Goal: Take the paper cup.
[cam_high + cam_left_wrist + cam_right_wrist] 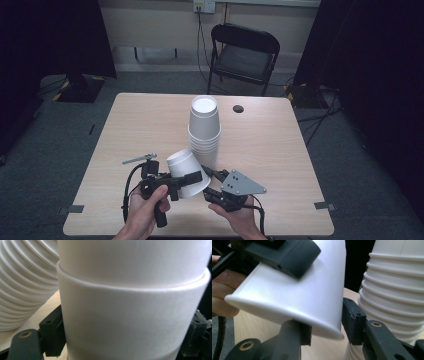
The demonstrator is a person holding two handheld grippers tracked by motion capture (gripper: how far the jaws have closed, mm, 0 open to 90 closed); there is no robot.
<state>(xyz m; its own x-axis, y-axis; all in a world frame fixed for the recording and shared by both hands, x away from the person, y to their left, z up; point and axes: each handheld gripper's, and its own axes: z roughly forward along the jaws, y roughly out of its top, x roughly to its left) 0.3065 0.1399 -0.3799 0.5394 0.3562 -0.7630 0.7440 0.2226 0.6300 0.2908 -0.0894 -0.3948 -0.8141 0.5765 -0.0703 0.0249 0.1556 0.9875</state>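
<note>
At the near edge of the bench point(120, 125), the left tongs point(192, 178) grip a pair of nested white paper cups point(186, 172), tilted with the base up and away from the person and the mouth low toward the right, one jaw lying across the outer wall. Just right of them, the right tongs point(212, 175) reach in at the cups' rim; in the right gripper view one black jaw sits under the rolled lip point(287, 312) while the other stands beside it, a sliver of gap showing, so they are not yet clenched on it. Behind stands the tall stack of inverted cups point(204, 131), just beside both tools. The risks appear plain: a hard pinch could crush the thin rim, a pull could drag both cups out of the left grip instead of parting them, and a stray elbow of either tool could topple the stack.
</note>
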